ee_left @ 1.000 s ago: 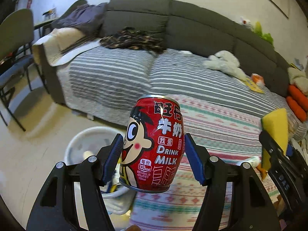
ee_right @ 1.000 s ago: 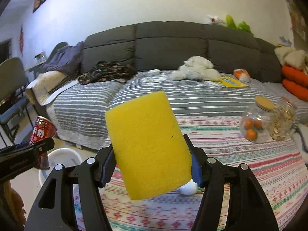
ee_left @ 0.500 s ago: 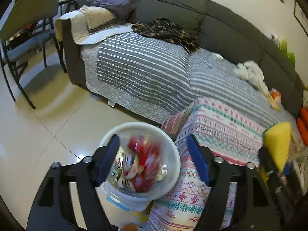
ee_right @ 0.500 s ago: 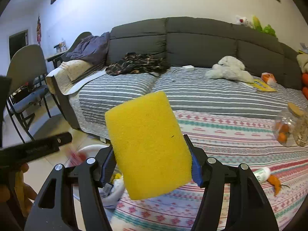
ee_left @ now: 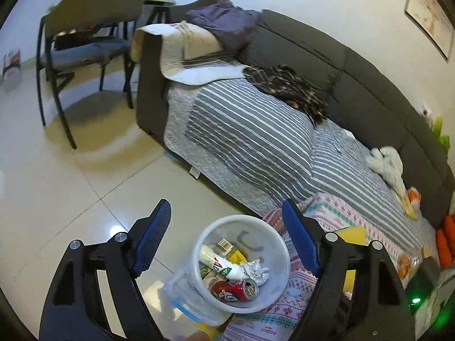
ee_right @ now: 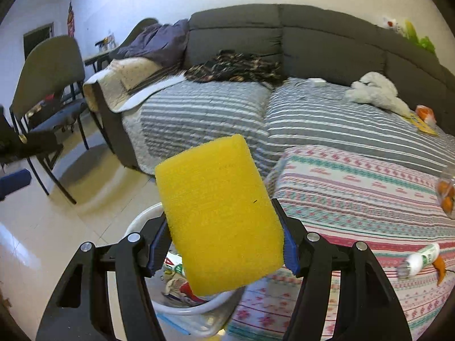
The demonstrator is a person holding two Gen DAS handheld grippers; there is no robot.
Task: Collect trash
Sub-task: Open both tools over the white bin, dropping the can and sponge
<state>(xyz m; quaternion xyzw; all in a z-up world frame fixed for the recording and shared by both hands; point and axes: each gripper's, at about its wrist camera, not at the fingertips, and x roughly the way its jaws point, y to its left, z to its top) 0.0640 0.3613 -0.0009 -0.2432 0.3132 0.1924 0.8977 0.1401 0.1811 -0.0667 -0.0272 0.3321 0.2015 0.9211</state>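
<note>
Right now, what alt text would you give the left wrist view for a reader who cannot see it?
The open, empty left gripper hangs above a white trash bin on the tiled floor, where a red milk can lies on its side among a white tube and crumpled paper. Behind the bin stands a grey sofa with a striped cover, and a patterned tablecloth to the right.

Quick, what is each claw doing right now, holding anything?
Left claw: open, empty, above the white plastic trash bin.
Right claw: closed on the yellow rectangular foam sponge.
</note>
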